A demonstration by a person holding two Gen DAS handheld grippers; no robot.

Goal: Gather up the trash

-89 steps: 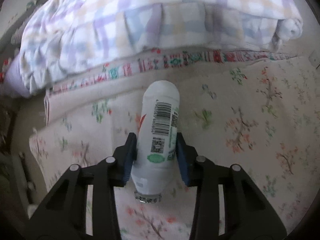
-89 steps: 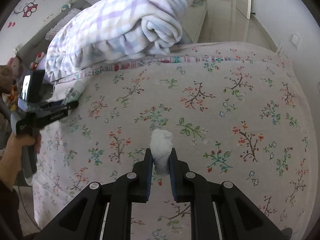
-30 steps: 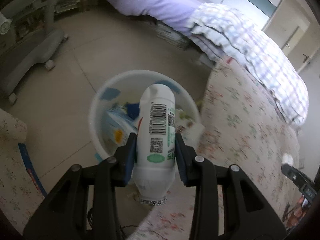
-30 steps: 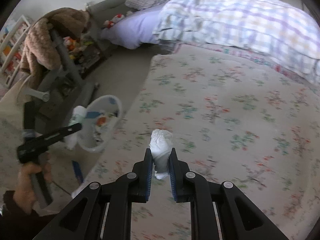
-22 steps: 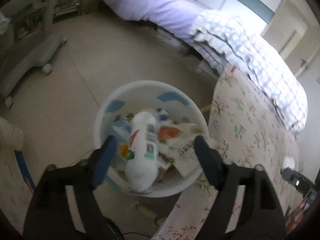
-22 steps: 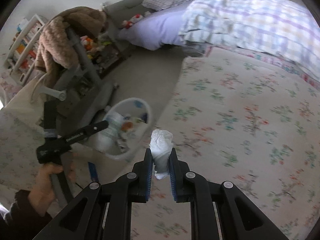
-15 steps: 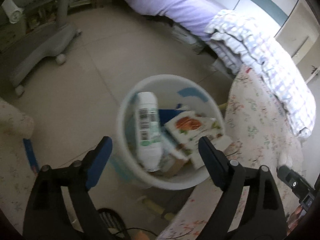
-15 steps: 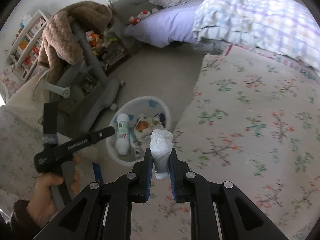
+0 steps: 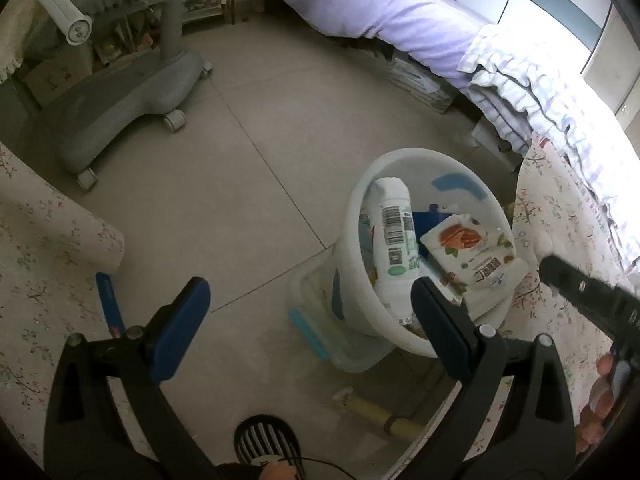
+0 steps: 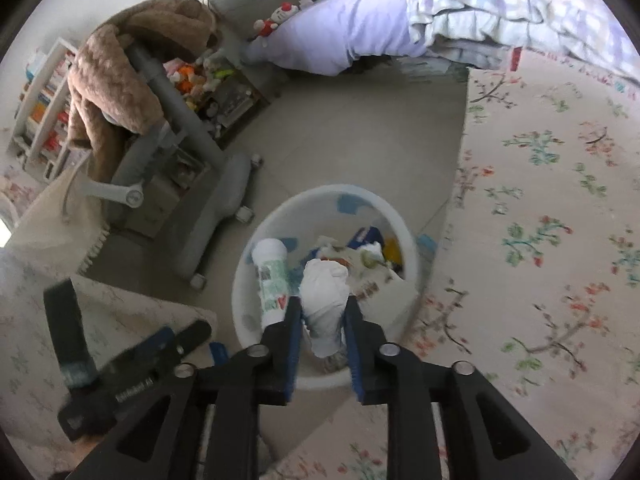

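left gripper point(image 9: 310, 304) has just spread its jaws all the way, nothing between them, just bare floor tile point(image 9: 248, 184) at lower centre of its view. The white bottle point(image 9: 394, 240) now lies in the white bin point(image 9: 404, 160) at right of centre, next to a snack pouch point(image 9: 472, 256). right gripper point(image 10: 322, 330) sits over that bin in its own view, jaws just eased apart a bit, wadded tissue point(image 10: 325, 300) between the pads; can't tell if they still pinch it
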